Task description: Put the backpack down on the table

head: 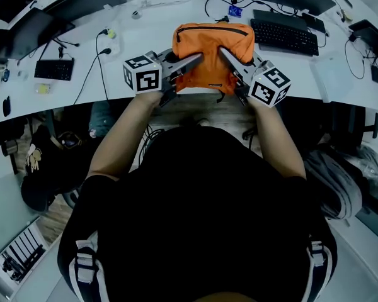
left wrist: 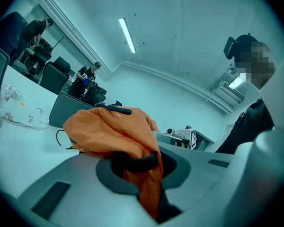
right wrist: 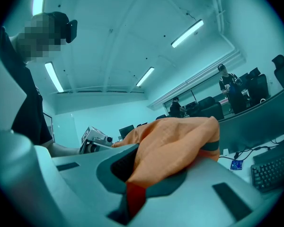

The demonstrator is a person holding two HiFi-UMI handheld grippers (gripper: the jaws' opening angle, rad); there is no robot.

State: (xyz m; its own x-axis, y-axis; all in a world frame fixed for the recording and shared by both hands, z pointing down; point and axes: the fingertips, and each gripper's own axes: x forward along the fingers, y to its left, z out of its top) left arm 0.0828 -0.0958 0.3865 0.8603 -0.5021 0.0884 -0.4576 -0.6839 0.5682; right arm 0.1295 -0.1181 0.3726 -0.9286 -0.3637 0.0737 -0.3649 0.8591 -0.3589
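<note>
Our left claw (head: pixel 199 58) and right claw (head: pixel 222 51) each clench the orange backpack (head: pixel 211 38) above the tabletop's (head: pixel 145 27) near edge; we should lower both sides evenly, clear of the keyboard (head: pixel 283 36), then release.

The white table (head: pixel 145 33) bends around the person. A big black keyboard (head: pixel 283 36) lies on its right side, with a small blue card (head: pixel 235 11) near it. A smaller black keyboard (head: pixel 53 69) lies on the left. A thin black wire (head: pixel 104 51) runs across the top beside it. Dark screens (head: pixel 25 30) stand along the far edge.
</note>
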